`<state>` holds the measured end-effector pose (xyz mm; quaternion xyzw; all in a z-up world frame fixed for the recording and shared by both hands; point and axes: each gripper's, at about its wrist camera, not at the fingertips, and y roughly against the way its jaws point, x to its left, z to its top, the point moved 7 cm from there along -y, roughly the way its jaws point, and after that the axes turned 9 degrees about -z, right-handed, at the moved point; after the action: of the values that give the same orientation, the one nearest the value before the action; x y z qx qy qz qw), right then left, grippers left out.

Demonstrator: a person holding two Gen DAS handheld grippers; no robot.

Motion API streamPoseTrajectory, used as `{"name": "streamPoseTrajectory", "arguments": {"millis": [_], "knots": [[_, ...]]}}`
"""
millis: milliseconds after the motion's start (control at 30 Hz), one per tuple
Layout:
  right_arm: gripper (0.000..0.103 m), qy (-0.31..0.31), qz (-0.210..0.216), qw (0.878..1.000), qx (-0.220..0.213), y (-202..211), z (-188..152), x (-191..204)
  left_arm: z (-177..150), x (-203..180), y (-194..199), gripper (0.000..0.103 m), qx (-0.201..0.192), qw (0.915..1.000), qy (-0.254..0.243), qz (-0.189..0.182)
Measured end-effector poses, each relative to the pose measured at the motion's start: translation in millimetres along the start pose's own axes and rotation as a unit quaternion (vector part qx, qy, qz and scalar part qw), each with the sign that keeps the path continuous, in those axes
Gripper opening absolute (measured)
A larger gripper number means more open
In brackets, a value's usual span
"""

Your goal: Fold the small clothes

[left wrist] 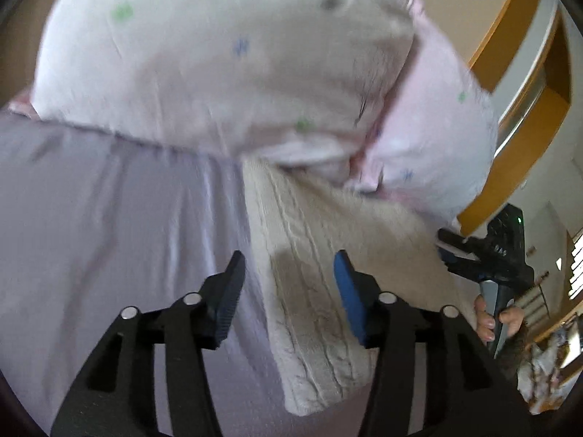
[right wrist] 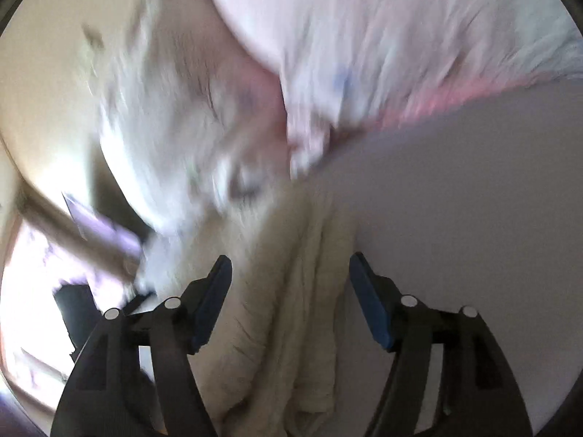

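A cream cable-knit garment [left wrist: 313,291] lies folded on a lavender bed sheet [left wrist: 109,218]. My left gripper [left wrist: 289,284] is open just above its near half, holding nothing. In the right wrist view the same cream knit [right wrist: 288,309] lies bunched below my right gripper [right wrist: 289,280], which is open and empty. The right gripper also shows in the left wrist view [left wrist: 488,258], held by a hand at the knit's right edge.
Two large pale pink pillows with small flower prints [left wrist: 218,65] [left wrist: 437,145] lie at the head of the bed, touching the knit's far end; they are blurred in the right wrist view [right wrist: 364,43]. A wooden frame [left wrist: 510,54] stands at right.
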<state>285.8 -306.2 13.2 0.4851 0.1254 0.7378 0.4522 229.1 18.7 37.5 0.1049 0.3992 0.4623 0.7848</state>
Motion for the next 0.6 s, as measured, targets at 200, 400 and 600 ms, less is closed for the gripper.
{"name": "streamPoseTrajectory", "arguments": {"millis": [200,400,600], "knots": [[0.040,0.063,0.003,0.997,0.040,-30.3,-17.2,31.0,-7.1,-64.3,3.1,0.067,-0.014,0.9932,-0.111,-0.032],[0.009,0.050,-0.061,0.997,-0.026,-25.0,-0.8,15.5,-37.8,-88.5,-37.0,0.066,0.053,0.9851,-0.155,-0.051],[0.010,0.067,-0.124,0.990,-0.002,-40.4,-9.0,-0.2,-50.8,-91.7,-45.3,0.063,0.064,0.9794,-0.188,-0.037]]}}
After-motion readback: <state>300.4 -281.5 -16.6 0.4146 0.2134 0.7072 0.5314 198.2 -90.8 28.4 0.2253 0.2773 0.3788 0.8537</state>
